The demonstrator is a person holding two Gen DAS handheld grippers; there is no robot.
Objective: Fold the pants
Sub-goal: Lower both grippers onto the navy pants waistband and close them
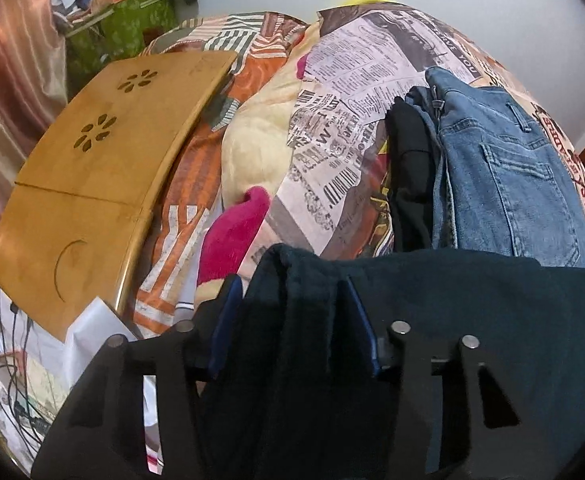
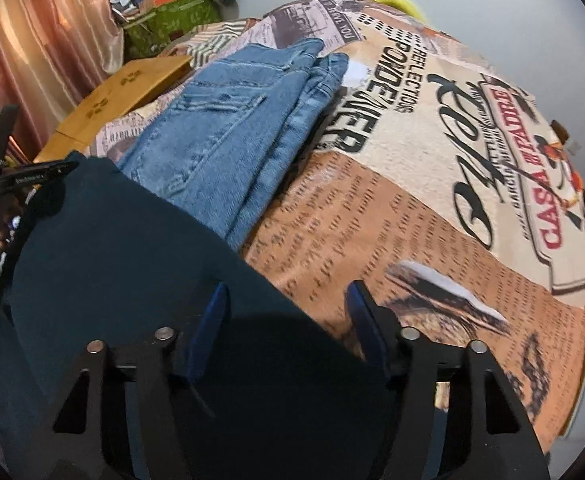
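The dark teal pants [image 1: 432, 312] hang in front of both cameras over the bed. My left gripper [image 1: 290, 288] has its blue pads [image 1: 356, 304] spread, with a bunched fold of the pants filling the gap between them. My right gripper [image 2: 286, 294] also has its pads [image 2: 358, 300] wide apart, and the pants [image 2: 112, 260] drape over its left finger and the gap. Whether either grips the cloth is unclear. The left gripper's black frame [image 2: 20, 176] shows at the left edge of the right wrist view.
Folded blue jeans [image 1: 504, 168] [image 2: 228, 128] and a black garment [image 1: 410, 168] lie on the printed bedspread [image 2: 432, 184]. A wooden lap desk [image 1: 104, 168] sits to the left, with a cream and pink plush toy [image 1: 252, 152], cables, papers and a curtain.
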